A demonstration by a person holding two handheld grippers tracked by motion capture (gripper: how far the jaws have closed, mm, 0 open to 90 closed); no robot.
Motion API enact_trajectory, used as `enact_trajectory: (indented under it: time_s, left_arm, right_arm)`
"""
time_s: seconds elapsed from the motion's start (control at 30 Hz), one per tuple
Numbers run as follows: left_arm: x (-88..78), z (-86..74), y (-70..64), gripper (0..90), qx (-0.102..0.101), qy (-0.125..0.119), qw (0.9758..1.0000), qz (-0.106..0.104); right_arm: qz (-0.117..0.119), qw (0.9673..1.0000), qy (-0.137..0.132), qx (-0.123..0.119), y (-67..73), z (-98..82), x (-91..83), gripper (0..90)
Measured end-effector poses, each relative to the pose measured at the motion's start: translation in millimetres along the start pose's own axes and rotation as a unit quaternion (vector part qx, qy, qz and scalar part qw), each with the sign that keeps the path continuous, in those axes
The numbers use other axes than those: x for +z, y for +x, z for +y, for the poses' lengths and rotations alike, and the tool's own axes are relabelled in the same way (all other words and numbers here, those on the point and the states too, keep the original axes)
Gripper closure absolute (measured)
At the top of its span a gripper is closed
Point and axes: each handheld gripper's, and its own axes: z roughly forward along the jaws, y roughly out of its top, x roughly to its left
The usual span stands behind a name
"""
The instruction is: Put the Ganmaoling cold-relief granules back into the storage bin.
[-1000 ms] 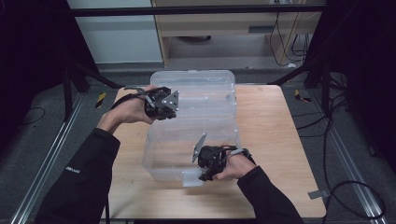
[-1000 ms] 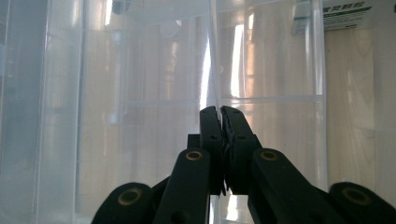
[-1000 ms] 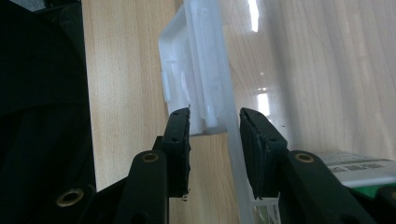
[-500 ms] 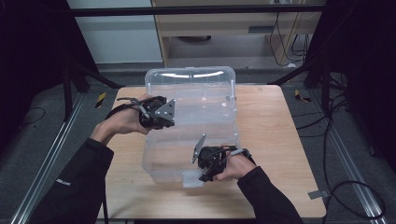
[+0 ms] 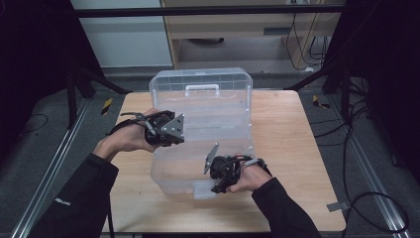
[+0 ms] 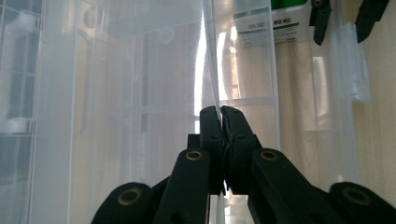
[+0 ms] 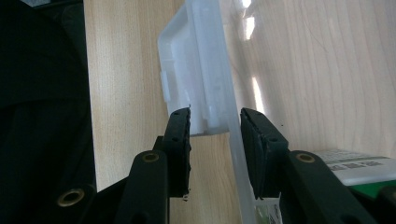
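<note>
From above, a clear plastic box (image 5: 200,134) is sitting lid-raised on a pale wooden surface (image 5: 292,148), grey floor (image 5: 44,148) surrounding. Left gripper (image 6: 219,116) fingers are pinching its lid edge. Right gripper (image 7: 215,123) fingers are gripping its front latch (image 7: 196,70).

The left gripper (image 5: 171,130) sits at the left, jaws pinched together; the right gripper (image 5: 218,174) sits nearer, jaws partly apart.

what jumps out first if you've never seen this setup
A big clear plastic storage box fills the middle of the wooden table, its lid raised. The left gripper pinches the lid's thin edge, and the right gripper straddles the latch at the box's near wall.
</note>
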Motion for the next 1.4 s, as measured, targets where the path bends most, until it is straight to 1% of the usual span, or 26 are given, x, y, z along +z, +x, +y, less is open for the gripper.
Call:
enact_trajectory:
  time_s: [0.13,0.23,0.33,0.43,0.53,0.6,0.7,0.77,0.8,1.0,1.07,1.13,1.17,1.23,1.27,1.3,1.33,1.4]
  left_arm:
    - [0.4,0.3,-5.6,87.3,0.003,0.000,1.0000,0.004]
    - [0.4,-0.6,-9.1,87.1,-0.003,-0.002,1.0000,0.004]
    - [0.8,-0.9,-11.0,87.1,-0.002,-0.004,1.0000,0.003]
    - [1.3,-0.6,-13.3,87.1,-0.004,-0.004,1.0000,-0.001]
    - [1.6,-1.0,-15.1,87.1,0.000,-0.004,1.0000,-0.003]
    - [1.8,-1.5,-16.8,87.0,-0.004,-0.005,1.0000,-0.007]
    - [2.2,-2.8,-19.5,86.7,-0.001,-0.008,0.9999,-0.007]
    - [2.6,-4.0,-20.6,86.5,-0.003,-0.012,0.9999,-0.010]
    - [2.9,-4.6,-21.6,86.5,-0.011,-0.013,0.9998,-0.013]
    - [4.0,-4.0,-23.8,86.5,-0.012,-0.013,0.9997,-0.017]
    - [4.2,-4.1,-23.7,86.4,-0.003,-0.013,0.9998,-0.016]
    - [4.6,-5.0,-24.7,86.3,-0.005,-0.016,0.9997,-0.018]
    - [4.6,-5.2,-24.7,86.2,-0.005,-0.017,0.9997,-0.018]
    - [4.6,-4.7,-23.9,86.1,0.004,-0.017,0.9997,-0.015]
    - [4.7,-4.8,-24.9,86.0,-0.003,-0.016,0.9997,-0.016]
    - [4.6,-4.7,-25.2,85.9,-0.005,-0.015,0.9997,-0.016]
    - [4.7,-4.7,-25.2,85.9,-0.005,-0.015,0.9997,-0.016]
    - [4.7,-4.7,-25.0,85.8,-0.006,-0.016,0.9997,-0.017]
  right_arm:
    - [0.000,1.0000,0.001,0.001,0.0,-0.1,-0.3,64.0]
    - [-0.002,1.0000,-0.001,0.001,0.8,-0.4,-0.4,63.9]
    - [-0.002,1.0000,-0.007,-0.002,0.7,-1.9,-0.5,63.8]
    - [-0.001,1.0000,-0.007,-0.001,0.4,-1.8,-0.6,63.7]
    - [-0.001,1.0000,-0.009,-0.001,0.1,-1.9,-0.4,63.7]
    - [-0.001,1.0000,-0.008,0.000,0.4,-1.8,-0.6,63.7]
    - [-0.004,1.0000,-0.008,0.001,1.7,-1.9,-0.8,63.5]
    - [-0.005,0.9999,-0.009,0.000,2.1,-2.3,-1.1,63.4]
    - [-0.006,0.9999,-0.010,-0.001,1.8,-2.5,-1.1,63.3]
    - [-0.007,0.9999,-0.014,0.004,2.0,-2.7,-1.4,62.1]
    - [-0.011,0.9996,-0.024,0.010,1.7,-3.8,-1.9,61.4]
    - [-0.018,0.9994,-0.028,0.010,2.2,-4.9,-3.4,60.2]
    - [-0.017,0.9992,-0.034,0.011,2.5,-5.7,-5.1,59.6]
    - [-0.023,0.9987,-0.044,0.012,3.3,-7.0,-8.9,59.4]
    - [-0.027,0.9980,-0.056,0.012,3.7,-8.2,-11.3,59.0]
    - [-0.031,0.9974,-0.063,0.017,4.3,-9.4,-13.4,58.8]
    - [-0.032,0.9962,-0.079,0.016,4.2,-12.0,-17.3,57.2]
    - [-0.039,0.9931,-0.107,0.025,4.1,-16.3,-23.1,57.7]
